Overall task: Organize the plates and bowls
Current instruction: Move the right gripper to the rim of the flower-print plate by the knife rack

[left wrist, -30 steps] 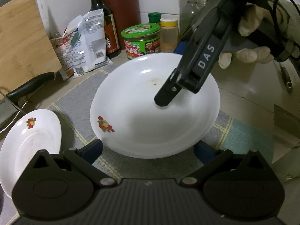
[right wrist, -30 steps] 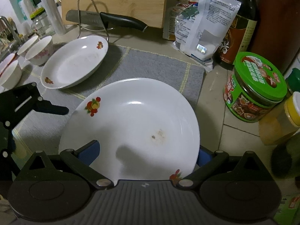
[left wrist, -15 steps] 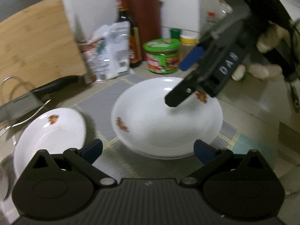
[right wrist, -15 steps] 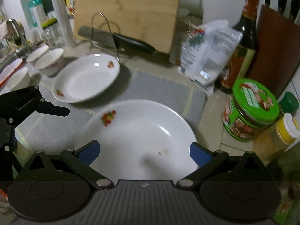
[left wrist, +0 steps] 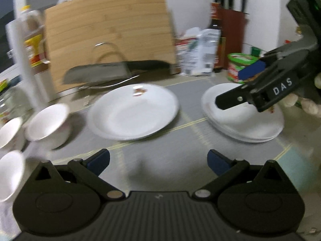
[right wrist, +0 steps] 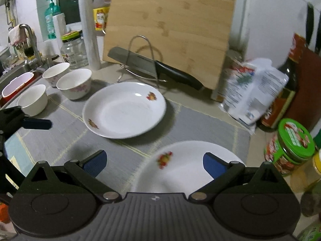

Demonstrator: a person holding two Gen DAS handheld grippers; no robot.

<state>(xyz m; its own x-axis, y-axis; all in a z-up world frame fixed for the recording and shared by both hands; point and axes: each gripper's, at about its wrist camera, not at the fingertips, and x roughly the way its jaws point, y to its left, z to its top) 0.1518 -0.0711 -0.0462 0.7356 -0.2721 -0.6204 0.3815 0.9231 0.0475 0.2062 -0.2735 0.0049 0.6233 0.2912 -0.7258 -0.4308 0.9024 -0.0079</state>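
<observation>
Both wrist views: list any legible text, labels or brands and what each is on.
"DAS": white letters on the right gripper, seen in the left wrist view.
Green-lidded jar: printed label, too blurred to read.
White bag: print too small to read.
Dark sauce bottle: label blurred.
Yellow-labelled oil bottle: characters unreadable.
Plates and bowls: fruit or flower motifs only, no text.

The left gripper (left wrist: 158, 160) hangs with its jaws spread wide and empty above a grey mat (left wrist: 170, 150); ahead lies a single white plate (left wrist: 133, 111), with white bowls (left wrist: 48, 122) to its left. Farther right sits a stack of plates (left wrist: 244, 124); the right gripper (left wrist: 236, 88) reaches over it, jaws apart.
</observation>
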